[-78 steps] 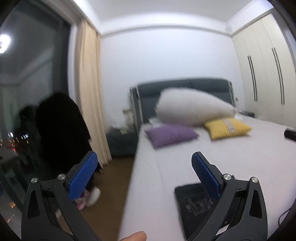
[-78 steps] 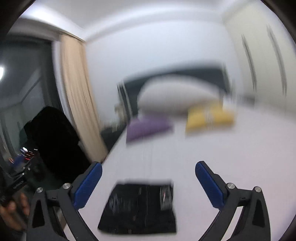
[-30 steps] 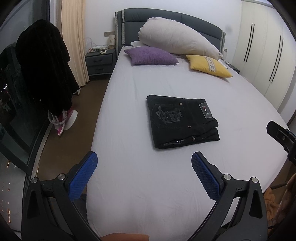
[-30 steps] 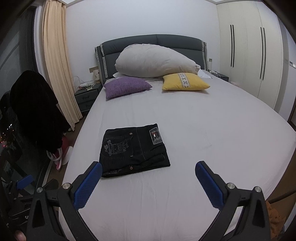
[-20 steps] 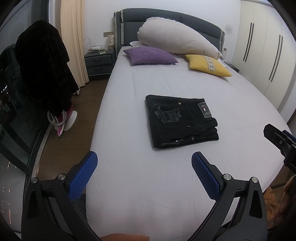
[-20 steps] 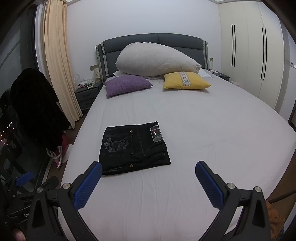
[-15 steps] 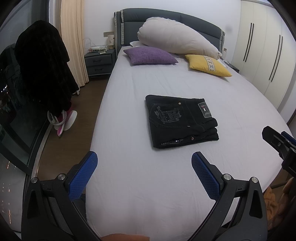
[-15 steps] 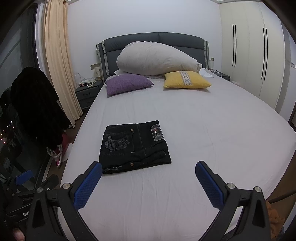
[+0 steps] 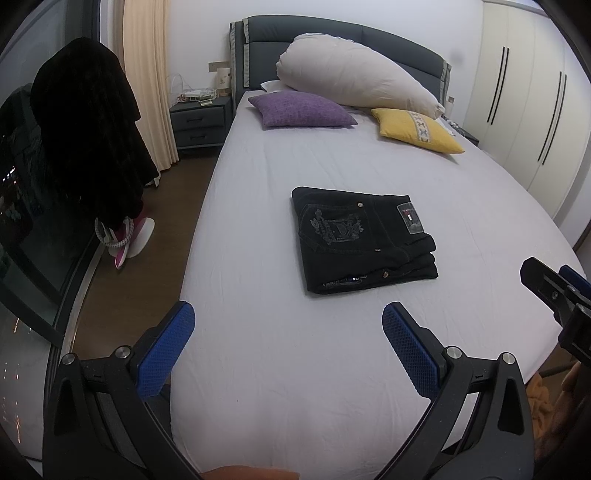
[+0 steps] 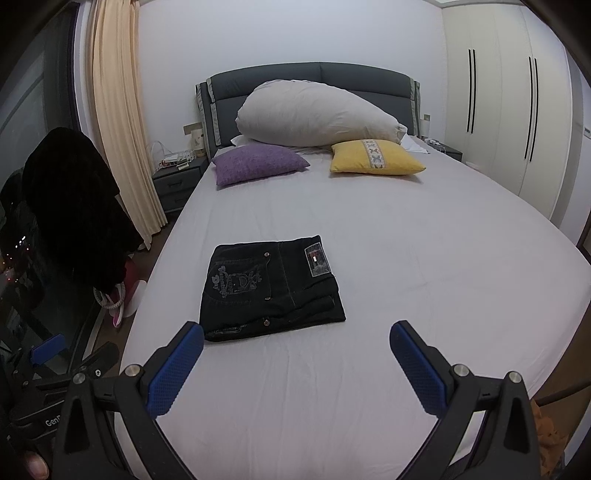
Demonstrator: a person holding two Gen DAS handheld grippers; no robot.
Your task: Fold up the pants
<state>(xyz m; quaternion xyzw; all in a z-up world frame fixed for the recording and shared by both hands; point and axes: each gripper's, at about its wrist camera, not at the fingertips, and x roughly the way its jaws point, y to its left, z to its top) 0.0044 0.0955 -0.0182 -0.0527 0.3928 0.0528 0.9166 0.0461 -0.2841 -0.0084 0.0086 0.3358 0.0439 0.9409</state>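
Bedroom, white-sheeted bed. Left gripper spread wide, empty; right gripper same. Folded black pants lie flat just ahead of both, untouched. Beyond: purple cushion, yellow cushion, headboard.

Two hand-held claws are filling the near edge of each fisheye view. The left claw is showing a matte black, speckled plastic frame with triangular cut-outs, silver screw heads gleaming at each joint, and blue fingers textured in a fine diamond grid. The right claw is wearing the same black frame, silver screws and blue gridded fingers. White lettering reading "Gen" is appearing on black housing at the right view's lower left.
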